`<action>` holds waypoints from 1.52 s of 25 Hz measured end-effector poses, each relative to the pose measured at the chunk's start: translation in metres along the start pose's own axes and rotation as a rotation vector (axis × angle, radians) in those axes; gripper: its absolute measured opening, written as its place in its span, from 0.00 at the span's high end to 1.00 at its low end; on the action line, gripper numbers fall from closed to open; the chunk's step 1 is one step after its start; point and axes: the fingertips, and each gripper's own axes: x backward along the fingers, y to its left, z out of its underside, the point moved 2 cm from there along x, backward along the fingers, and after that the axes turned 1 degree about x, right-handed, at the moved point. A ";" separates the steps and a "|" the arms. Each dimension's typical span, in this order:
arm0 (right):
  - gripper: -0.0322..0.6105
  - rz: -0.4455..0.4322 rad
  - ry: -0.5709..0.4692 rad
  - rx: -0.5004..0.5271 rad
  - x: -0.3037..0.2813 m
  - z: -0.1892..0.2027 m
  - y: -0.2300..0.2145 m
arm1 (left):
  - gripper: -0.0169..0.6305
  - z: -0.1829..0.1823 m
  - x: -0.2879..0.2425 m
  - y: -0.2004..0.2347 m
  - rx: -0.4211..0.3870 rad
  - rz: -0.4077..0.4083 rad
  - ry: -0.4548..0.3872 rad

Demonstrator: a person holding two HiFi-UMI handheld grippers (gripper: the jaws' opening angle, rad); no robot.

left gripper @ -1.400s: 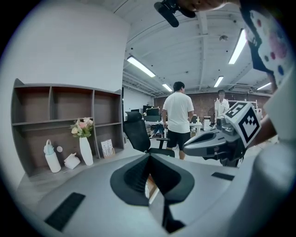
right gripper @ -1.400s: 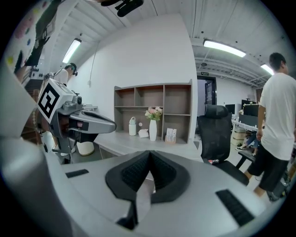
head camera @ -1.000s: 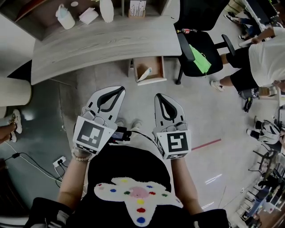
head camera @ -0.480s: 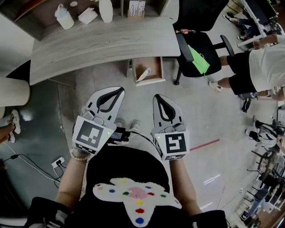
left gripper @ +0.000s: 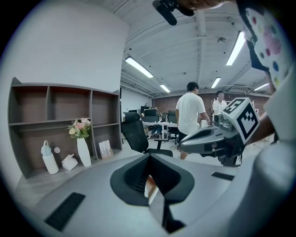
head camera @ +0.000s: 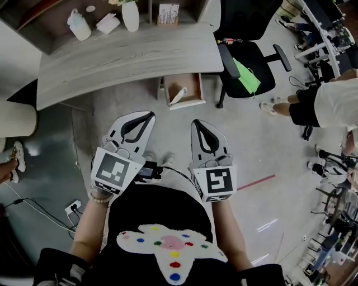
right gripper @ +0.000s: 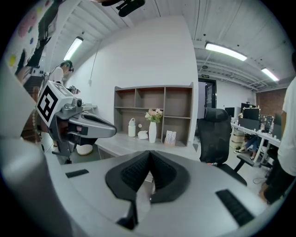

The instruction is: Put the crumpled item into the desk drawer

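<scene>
The white crumpled item (head camera: 107, 23) lies at the back of the grey desk (head camera: 123, 58), between a white bottle and a vase; it also shows as the crumpled item (left gripper: 70, 162) and the crumpled item (right gripper: 142, 134). Under the desk's right part a wooden drawer (head camera: 197, 84) stands pulled out, with a pale object (head camera: 178, 95) lying in it. My left gripper (head camera: 146, 115) and right gripper (head camera: 197, 122) hang side by side over the floor, short of the desk, pointing at it. Both are shut with nothing between the pads, seen on the left gripper (left gripper: 149, 155) and the right gripper (right gripper: 149, 152).
A white bottle (head camera: 77, 24), a vase with flowers (head camera: 130, 14) and a card stand (head camera: 168, 13) line the desk's back. A black office chair (head camera: 246, 67) stands right of the drawer. A person in white (head camera: 335, 100) is at the right edge. A power strip (head camera: 74, 206) lies on the floor.
The person in white at the right has stepped further toward the right edge. Both grippers stay where they were, still shut.
</scene>
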 end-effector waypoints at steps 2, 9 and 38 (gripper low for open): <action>0.95 0.002 -0.003 -0.002 0.000 -0.001 0.000 | 0.96 -0.001 0.000 0.000 -0.002 0.002 -0.001; 0.95 0.009 -0.003 -0.011 0.003 0.001 0.003 | 0.96 0.001 0.002 -0.003 -0.006 0.011 0.001; 0.95 -0.019 0.012 0.011 0.010 0.005 0.012 | 0.96 0.001 0.003 -0.015 -0.016 0.024 0.004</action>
